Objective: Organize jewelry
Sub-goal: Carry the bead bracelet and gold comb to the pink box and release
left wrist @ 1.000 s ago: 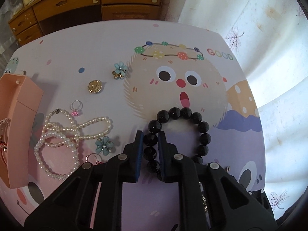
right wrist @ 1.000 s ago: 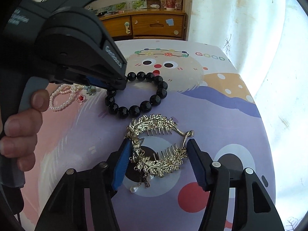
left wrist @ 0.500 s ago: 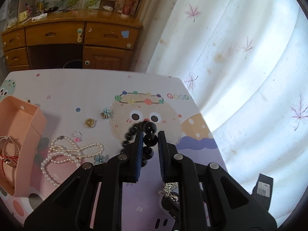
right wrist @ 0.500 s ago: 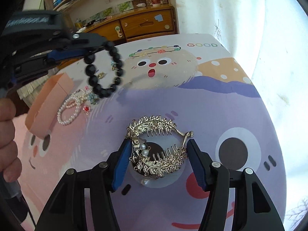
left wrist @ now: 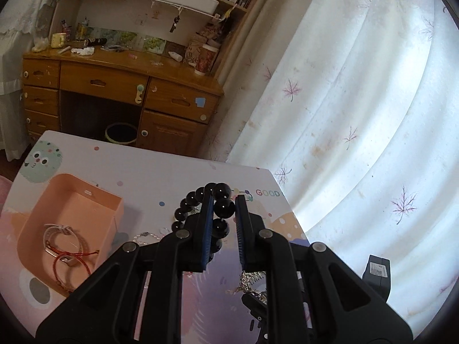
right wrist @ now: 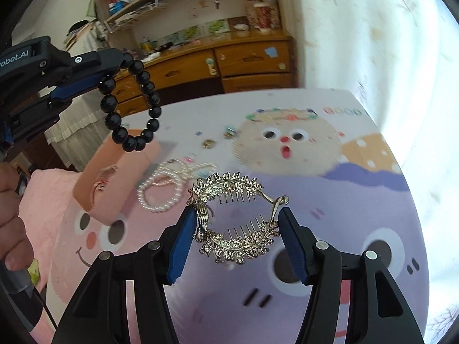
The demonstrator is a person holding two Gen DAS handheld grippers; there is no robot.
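Observation:
My left gripper (left wrist: 223,200) is shut on a black bead bracelet (left wrist: 221,209) and holds it high above the table; in the right wrist view the bracelet (right wrist: 114,119) hangs from it at upper left. My right gripper (right wrist: 235,215) is shut on a silver hair comb clip (right wrist: 235,243), lifted off the table. A pink open box (left wrist: 71,215) sits at the left with thin bangles and red cord bracelets (left wrist: 66,255) inside. Pearl necklaces (right wrist: 166,189) lie beside the box.
The table has a cartoon-print cloth (right wrist: 287,149) with small charms and rings (right wrist: 208,143) near its middle. A wooden desk (left wrist: 114,91) stands beyond the far edge. A white curtain (left wrist: 358,100) hangs along the right side.
Both grippers have risen. The black bracelet went from the table up into the air and toward the pink box. The comb clip has left the table in the right gripper.

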